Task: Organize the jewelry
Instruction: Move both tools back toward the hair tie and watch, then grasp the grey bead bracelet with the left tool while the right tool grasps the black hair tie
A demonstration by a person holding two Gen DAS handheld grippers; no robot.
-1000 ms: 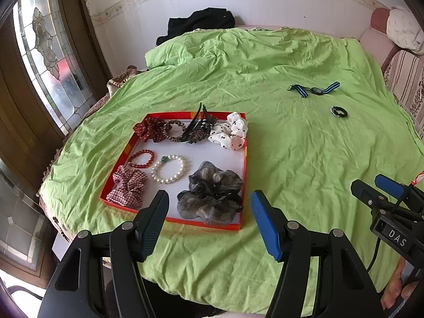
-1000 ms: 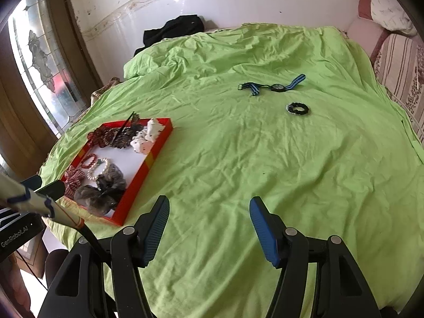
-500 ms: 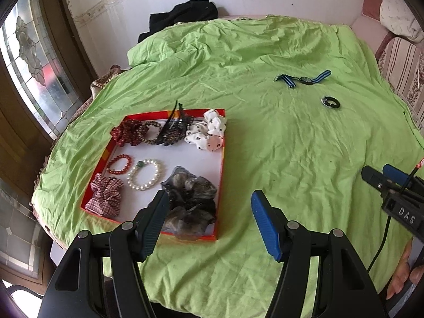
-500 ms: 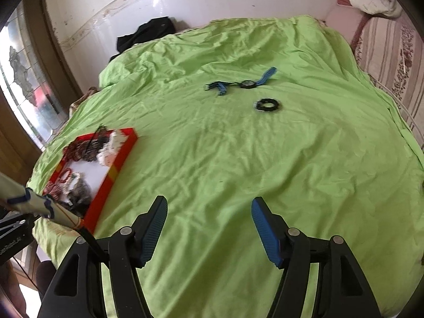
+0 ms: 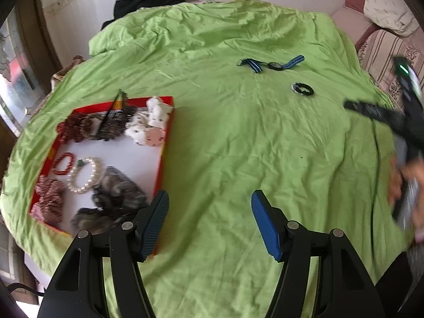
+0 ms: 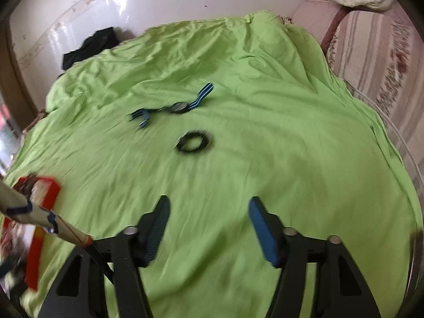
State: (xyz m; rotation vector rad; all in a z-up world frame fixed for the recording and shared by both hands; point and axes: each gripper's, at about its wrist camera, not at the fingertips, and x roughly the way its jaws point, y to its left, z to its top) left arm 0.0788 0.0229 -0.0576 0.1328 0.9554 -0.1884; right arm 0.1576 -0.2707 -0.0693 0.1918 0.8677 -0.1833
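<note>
The red tray point(image 5: 166, 156) lies on the green bedspread point(image 5: 238, 145) toward the left of the left wrist view, and everything else is placed from it. Inside it, along its far edge, sit a dark red scrunchie point(image 5: 69, 129), a brown hair claw point(image 5: 111, 124) and a white dotted scrunchie point(image 5: 148, 129); nearer the camera lie a red bead bracelet point(image 5: 63, 163), a pearl bracelet point(image 5: 84, 176), a checked scrunchie point(image 5: 49, 198) and a grey scrunchie point(image 5: 114, 198).

Well to the right of the tray and farther up the bed, the striped-strap watch point(image 5: 273, 65) lies flat, its long axis running roughly left to right, with the right strap end pointing slightly away. Just nearer than the watch, a black beaded bracelet point(image 5: 302, 89) lies flat, apart from it.

The left gripper point(image 5: 209, 222) hovers just right of the tray's near corner, fingers spread wide and empty. The right gripper point(image 6: 206, 225) hangs over bare bedspread, short of the bracelet point(image 6: 194, 141) and watch point(image 6: 172, 107), its fingers likewise apart and holding nothing. Both views are motion-blurred.

A black garment point(image 5: 148, 0) lies against the wall beyond the tray.
</note>
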